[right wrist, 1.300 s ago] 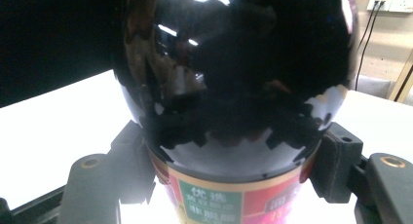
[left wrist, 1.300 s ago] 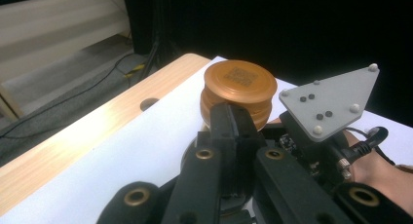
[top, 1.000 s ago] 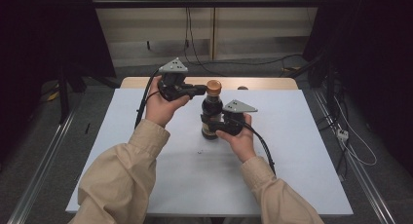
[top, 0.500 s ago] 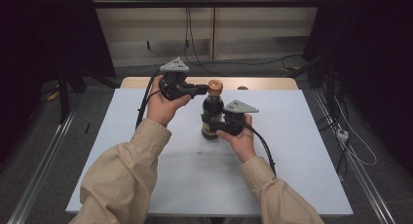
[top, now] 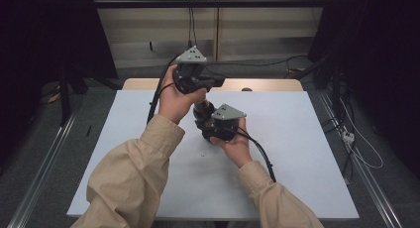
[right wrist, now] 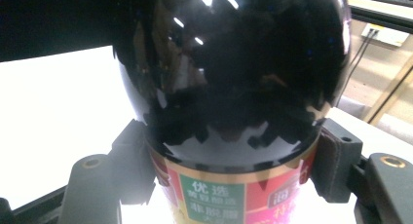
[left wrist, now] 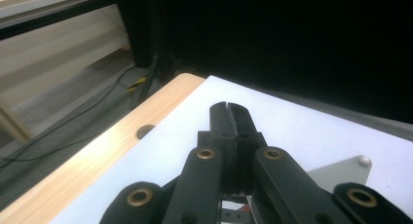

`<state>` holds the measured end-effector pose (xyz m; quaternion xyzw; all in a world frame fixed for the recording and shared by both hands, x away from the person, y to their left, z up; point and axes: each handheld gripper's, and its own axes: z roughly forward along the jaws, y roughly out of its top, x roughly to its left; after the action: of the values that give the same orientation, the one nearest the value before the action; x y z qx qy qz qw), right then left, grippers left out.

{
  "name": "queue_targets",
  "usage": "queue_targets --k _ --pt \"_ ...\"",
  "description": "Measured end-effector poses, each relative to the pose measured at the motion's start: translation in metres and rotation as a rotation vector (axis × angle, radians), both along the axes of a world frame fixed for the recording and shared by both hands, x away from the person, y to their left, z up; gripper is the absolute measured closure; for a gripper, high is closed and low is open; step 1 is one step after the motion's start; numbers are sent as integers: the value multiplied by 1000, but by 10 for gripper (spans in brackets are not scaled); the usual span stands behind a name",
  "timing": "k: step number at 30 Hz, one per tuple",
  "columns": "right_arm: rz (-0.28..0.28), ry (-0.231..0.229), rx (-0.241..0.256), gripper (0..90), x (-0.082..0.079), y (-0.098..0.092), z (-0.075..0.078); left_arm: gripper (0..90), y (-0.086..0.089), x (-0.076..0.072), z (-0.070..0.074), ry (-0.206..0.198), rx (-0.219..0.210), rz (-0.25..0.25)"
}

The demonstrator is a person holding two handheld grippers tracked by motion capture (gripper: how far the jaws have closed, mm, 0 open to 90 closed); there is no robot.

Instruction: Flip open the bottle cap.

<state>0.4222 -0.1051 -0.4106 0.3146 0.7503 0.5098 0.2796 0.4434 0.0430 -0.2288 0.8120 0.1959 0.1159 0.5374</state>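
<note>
Matte white tabletop (top: 307, 153) (wood-edged) under glossy dark rounded bottle (right wrist: 234, 73).

The bottle (right wrist: 229, 73) looks like dark glass, highly glossy and mirror-smooth, with a printed paper-like label (right wrist: 229, 195) edged in shiny gold. The right gripper (right wrist: 229, 151) clamped on it and the left gripper (left wrist: 229, 118), pressed closed, have matt black plastic jaws with brass-coloured metal bushings. The table (top: 307, 139) has a smooth matt white top over pale bare wood at its far edge, and the sleeves (top: 133, 178) are soft beige cloth.
</note>
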Motion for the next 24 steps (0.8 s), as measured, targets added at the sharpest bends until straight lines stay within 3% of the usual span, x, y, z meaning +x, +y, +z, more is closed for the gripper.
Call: queue_targets --k 2,9,12,17,24 --pt "2 15 25 311 2 -6 0 900 8 -1 0 -6 26 27" --pt "-12 64 116 311 7 -23 -4 900 33 3 -16 22 25 49" --pt "-11 72 137 310 7 -26 -6 900 37 4 -28 60 43 45" --pt "-3 74 135 309 7 -27 -5 900 37 8 -43 96 46 38" --pt "0 79 142 309 8 -28 -6 900 33 13 -43 112 39 34"
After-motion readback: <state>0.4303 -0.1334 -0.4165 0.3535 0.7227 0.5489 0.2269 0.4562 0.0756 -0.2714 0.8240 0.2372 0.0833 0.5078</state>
